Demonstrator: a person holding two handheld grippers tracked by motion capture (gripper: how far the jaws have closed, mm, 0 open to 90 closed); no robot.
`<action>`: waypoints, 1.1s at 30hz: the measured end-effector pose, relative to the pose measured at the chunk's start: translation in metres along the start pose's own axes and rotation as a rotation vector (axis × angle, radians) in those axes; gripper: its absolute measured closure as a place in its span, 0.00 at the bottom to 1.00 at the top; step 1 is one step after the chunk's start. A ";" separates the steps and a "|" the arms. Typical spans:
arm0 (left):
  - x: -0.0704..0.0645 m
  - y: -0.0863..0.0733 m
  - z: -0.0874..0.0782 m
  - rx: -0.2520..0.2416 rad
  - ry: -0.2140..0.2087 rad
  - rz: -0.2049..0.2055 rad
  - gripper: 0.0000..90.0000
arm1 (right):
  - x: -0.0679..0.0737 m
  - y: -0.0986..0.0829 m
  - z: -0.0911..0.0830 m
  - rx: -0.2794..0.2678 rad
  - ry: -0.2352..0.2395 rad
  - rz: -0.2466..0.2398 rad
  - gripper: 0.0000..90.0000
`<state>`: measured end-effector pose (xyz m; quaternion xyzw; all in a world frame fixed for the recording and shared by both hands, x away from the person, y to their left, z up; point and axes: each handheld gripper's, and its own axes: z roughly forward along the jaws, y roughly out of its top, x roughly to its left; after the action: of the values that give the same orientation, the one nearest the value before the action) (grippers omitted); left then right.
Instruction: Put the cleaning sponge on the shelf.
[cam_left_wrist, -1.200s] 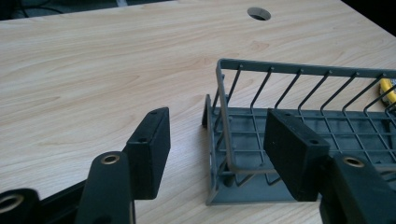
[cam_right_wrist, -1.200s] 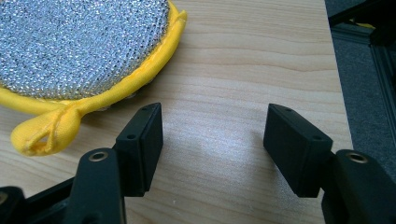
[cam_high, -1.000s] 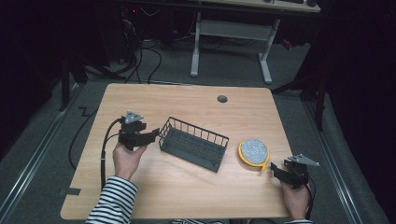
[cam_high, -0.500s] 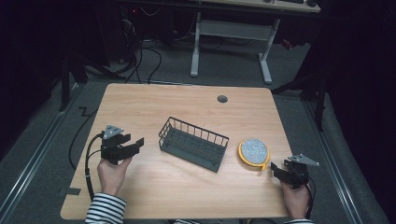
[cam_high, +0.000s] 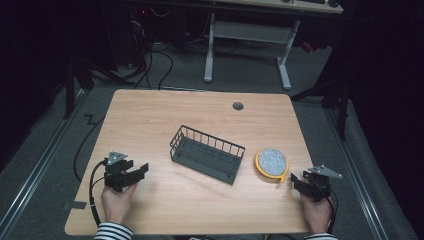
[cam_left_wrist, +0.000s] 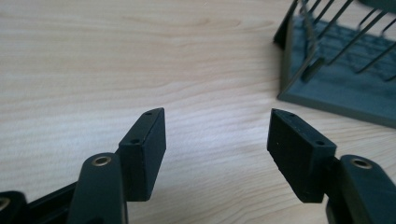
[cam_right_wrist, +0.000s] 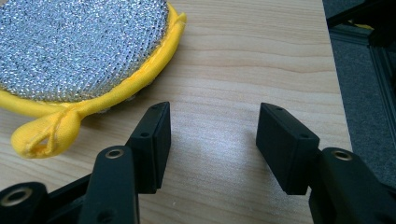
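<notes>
Near the worktop's (cam_high: 165, 115) right edge, a round silver scouring pad (cam_high: 271, 161) with a yellow rim is lying flat; just beside it, toward the near right corner, the right tool (cam_high: 298, 183) is resting with jaws spread, gripping nothing; a dark wire basket (cam_high: 206, 153) is sitting mid-worktop; well apart, by the near left corner, the left tool (cam_high: 137, 172) is hovering, jaws spread and empty.
</notes>
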<state>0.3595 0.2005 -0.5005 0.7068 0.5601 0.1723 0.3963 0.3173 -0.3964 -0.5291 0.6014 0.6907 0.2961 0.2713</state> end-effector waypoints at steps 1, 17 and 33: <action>0.000 0.000 0.000 0.000 0.000 0.000 0.43 | 0.000 0.000 0.000 0.000 0.000 0.000 0.51; 0.004 -0.021 0.018 0.001 0.079 0.005 0.42 | 0.001 0.000 0.000 0.004 0.009 -0.010 0.48; 0.002 -0.025 0.026 0.013 0.130 0.067 0.41 | 0.000 0.002 0.000 0.015 0.022 -0.020 0.51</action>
<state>0.3611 0.1942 -0.5361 0.7150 0.5617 0.2275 0.3486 0.3184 -0.3964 -0.5276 0.5934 0.7017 0.2946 0.2622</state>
